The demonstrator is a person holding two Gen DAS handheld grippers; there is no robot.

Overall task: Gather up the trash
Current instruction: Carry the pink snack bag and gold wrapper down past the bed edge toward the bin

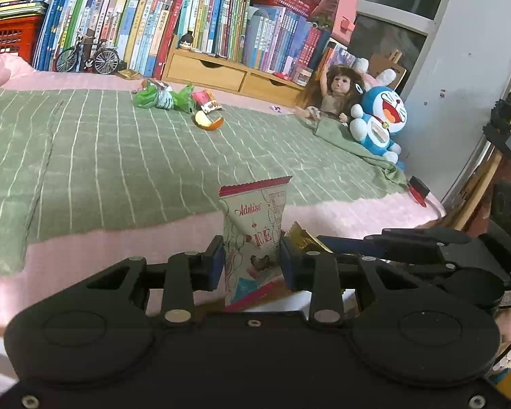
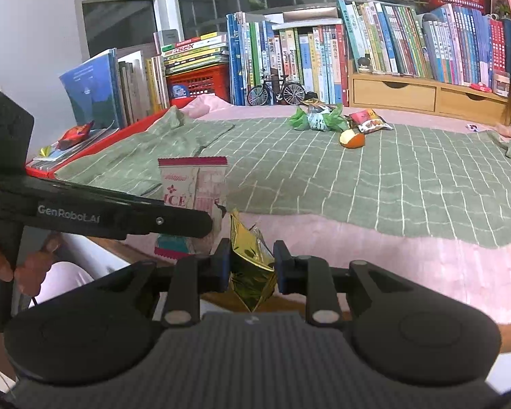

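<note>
Left tool [image 1: 252, 262] angled down over the bed [image 1: 119, 170], clamped on an upright ice-cream wrapper [image 1: 253, 231], right tool [image 2: 251, 266] beside it, likewise tilted, pinching crumpled gold foil [image 2: 250, 266]

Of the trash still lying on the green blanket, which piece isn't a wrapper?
The orange peel, curled with its white pith showing, in front of the green wrappers and the red snack packet.

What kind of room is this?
Probably a child's bedroom: a bed under a green checked blanket, rows of picture books along the window, and a doll beside a blue plush toy.
</note>
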